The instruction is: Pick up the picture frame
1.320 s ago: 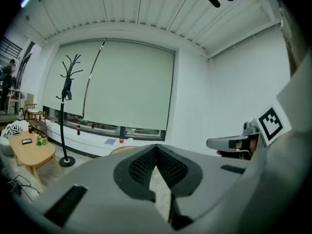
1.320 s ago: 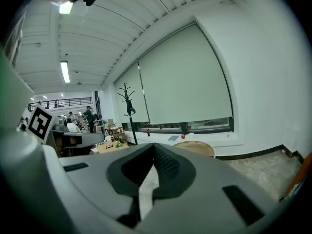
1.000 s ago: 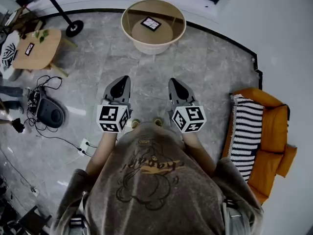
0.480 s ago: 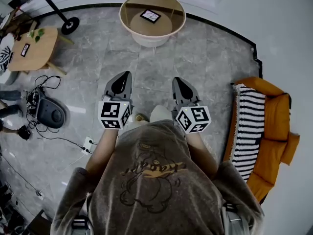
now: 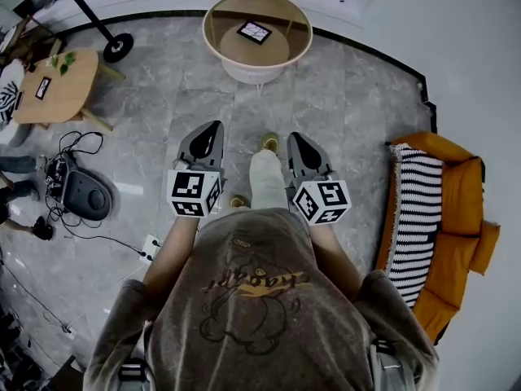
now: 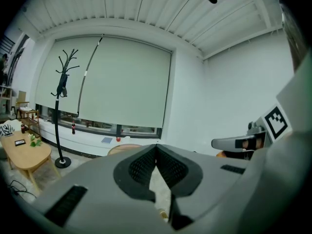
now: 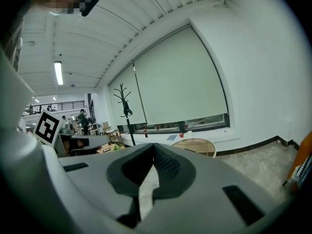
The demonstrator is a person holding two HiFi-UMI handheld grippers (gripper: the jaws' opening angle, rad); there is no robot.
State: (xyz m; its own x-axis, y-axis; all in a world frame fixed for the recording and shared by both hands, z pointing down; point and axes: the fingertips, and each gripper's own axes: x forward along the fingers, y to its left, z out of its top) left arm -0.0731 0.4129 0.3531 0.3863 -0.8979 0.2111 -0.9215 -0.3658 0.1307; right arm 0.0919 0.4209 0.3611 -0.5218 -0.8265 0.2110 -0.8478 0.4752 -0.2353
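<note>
L gripper [image 5: 212, 129] + R gripper [image 5: 296, 139] pointing fwd, jaws pressed together, carrying nothing. Picture frame [image 5: 255, 32] lying flat on round table [image 5: 244, 54], well ahead. Approach step, prob: getting close first, opening jaws before reaching, taking frame by edge, clearing raised rim.

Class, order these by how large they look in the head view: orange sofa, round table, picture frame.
1. orange sofa, largest, though nearer the camera
2. round table
3. picture frame, smallest

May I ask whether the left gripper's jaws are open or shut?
Shut: the left gripper's jaws meet at their tips, nothing held between them.
</note>
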